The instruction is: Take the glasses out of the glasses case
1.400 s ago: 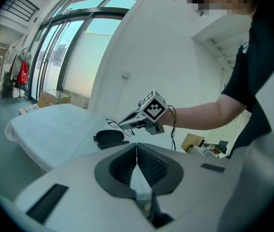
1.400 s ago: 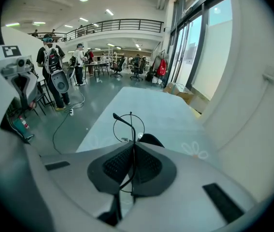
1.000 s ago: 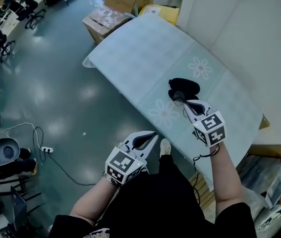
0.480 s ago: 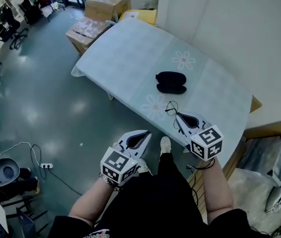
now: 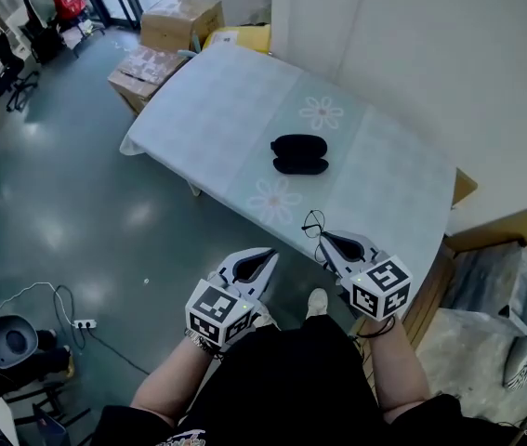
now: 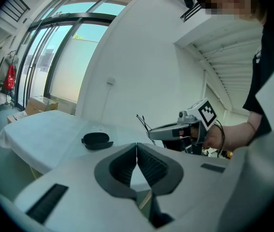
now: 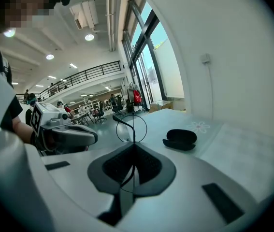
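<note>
The bench (image 5: 235, 100), under a pale cloth printed with flowers, stretches ahead of both tongs. On it, well ahead of the right tongs' tips, the black glasses case (image 5: 298, 153) lies open and empty.

The glasses (image 5: 313, 223) are out of it, pinched in the right tongs (image 5: 323, 240), with a round lens ring standing just beyond the tips. The right gripper view shows a thin wire part of the frame running between the clenched pads. They look very light and delicate (wire this fine would bend under a hard squeeze, and the lenses would smear or scratch). The sounder hold is probably on the frame near the bridge or hinge, never on the glass, and with a gentle grip. Held by one thin part, they may swing or slip when moved.

Both forearms reach forward and low from the person's body, the right one close to the bench's near edge. The left tongs (image 5: 270, 254) sit beside the right, short of the bench, jaws pressed together on nothing.
</note>
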A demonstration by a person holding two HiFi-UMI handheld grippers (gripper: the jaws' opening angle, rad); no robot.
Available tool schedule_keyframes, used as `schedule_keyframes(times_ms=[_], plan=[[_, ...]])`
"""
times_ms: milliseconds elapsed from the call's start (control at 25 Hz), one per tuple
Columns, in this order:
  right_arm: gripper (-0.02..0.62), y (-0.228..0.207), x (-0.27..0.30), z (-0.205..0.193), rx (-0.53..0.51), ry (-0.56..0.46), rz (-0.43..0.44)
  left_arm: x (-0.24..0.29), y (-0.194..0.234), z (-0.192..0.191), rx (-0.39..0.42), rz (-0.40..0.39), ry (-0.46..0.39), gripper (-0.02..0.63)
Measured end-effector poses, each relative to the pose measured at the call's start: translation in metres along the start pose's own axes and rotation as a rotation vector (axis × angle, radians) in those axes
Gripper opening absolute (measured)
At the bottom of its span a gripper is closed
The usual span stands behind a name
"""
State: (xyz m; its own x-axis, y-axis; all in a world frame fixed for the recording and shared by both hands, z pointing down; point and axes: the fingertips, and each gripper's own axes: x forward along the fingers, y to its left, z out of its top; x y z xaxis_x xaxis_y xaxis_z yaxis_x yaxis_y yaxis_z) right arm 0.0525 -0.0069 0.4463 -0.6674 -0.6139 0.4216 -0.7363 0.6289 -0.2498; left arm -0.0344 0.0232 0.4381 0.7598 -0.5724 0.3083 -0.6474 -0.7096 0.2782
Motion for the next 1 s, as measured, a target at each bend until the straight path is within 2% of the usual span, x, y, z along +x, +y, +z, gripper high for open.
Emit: schedule_keyframes(times_ms=[760, 1000], plan=[[0.025, -0.029, -0.048, -0.005, -0.055, 0.017, 0.187, 0.042, -0.046, 0.002, -0.053, 0.176, -0.023, 0.029], [0.025, -0.035, -0.060, -0.013, -0.056, 0.016, 0.223, 0.052, -0.064, -0.003, -0.055, 0.200, -0.014, 0.029]])
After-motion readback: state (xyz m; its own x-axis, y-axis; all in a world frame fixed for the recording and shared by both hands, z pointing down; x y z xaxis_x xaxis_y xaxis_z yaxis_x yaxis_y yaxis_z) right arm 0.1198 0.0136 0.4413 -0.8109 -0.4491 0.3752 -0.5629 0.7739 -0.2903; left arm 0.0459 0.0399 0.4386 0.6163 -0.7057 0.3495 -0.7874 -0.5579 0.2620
